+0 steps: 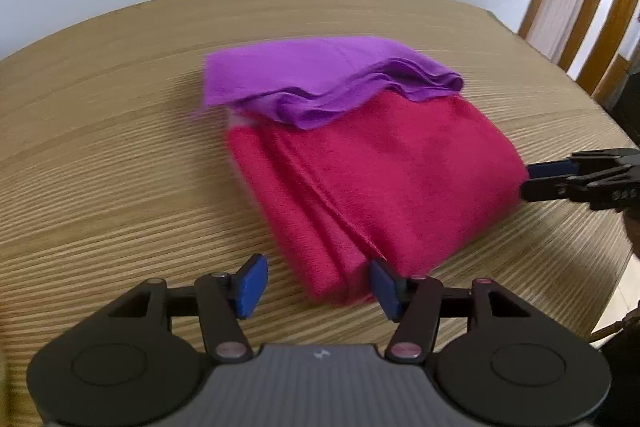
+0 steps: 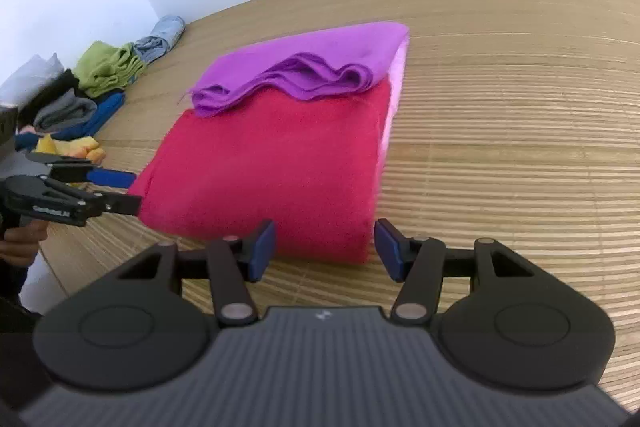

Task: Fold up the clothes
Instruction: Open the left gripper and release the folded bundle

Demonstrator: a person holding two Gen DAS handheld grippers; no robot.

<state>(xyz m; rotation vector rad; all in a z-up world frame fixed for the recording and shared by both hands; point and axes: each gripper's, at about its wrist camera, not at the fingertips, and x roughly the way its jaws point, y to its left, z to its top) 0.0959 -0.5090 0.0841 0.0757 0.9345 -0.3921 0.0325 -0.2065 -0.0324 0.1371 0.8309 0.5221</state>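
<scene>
From our left wrist camera, the left gripper [image 1: 318, 287] hangs with its blue pads spread apart, holding nothing; one pad sits just beside the near corner of the red cloth [image 1: 384, 179]. That cloth lies ahead of us as a flat, layered packet on the wooden table [image 1: 100, 187], with a purple cloth [image 1: 312, 79] bunched in wavy layers on its far end. We judge the red piece already folded; the purple edges are uneven, so that one may want tidying, or the stack may be finished. Left of the gripper the table is bare and wide. To our right, the other gripper's fingers meet the packet's side edge.

From the right wrist camera, the right gripper [image 2: 325, 249] is likewise spread wide and empty, straddling the packet's near edge. Right of it the table runs open to the far wall. Far left, a pile of other clothes [image 2: 80, 95] crowds the table's corner.
</scene>
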